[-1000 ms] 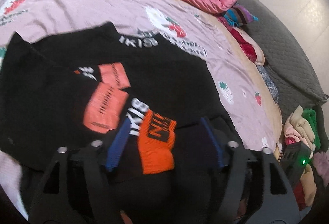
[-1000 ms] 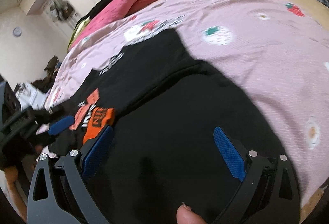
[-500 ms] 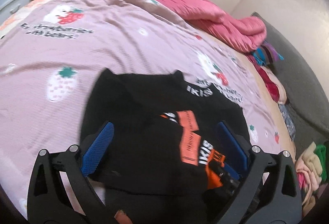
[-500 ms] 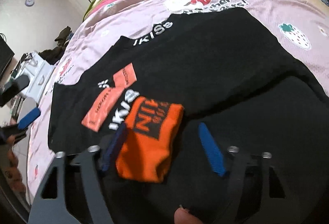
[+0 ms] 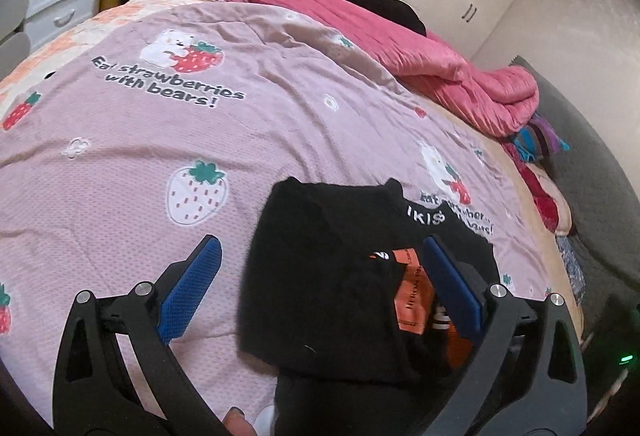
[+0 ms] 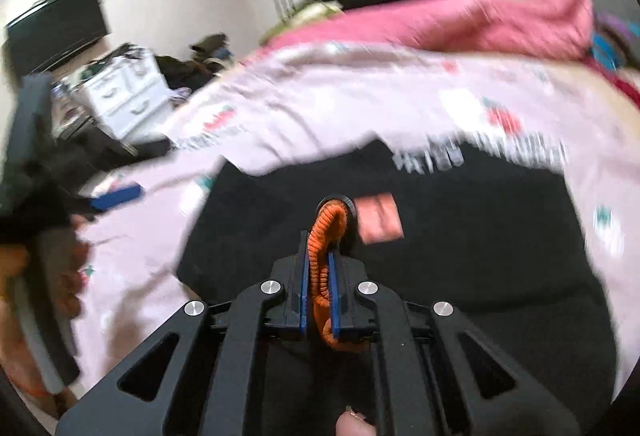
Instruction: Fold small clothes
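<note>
While the wide pink bedspread printed with strawberries and bears (image 5: pixel 168 123) is filling most of both views, the small black knitted sweater with orange patches (image 5: pixel 320 276) is lying on it at about five o'clock from the bedspread's middle, partly folded over itself. Behind it, at one o'clock, a rumpled bright pink quilt (image 5: pixel 460 75) is bunching along the far edge. The left gripper (image 5: pixel 316 288) is hovering with its blue pads spread wide, clamping nothing, one pad over bare bedspread and the other over the sweater. The right gripper (image 6: pixel 320 296) is pressed together, pinching the ribbed orange cuff (image 6: pixel 326 236) of the sweater. That knit looks soft, light and floppy, so it will probably sag and stretch; taking it by cuff or hem seems safest. The right wrist view is smearing with blur, the sweater's near edge is disappearing behind the gripper frames, and the patch lettering is staying unreadable.
</note>
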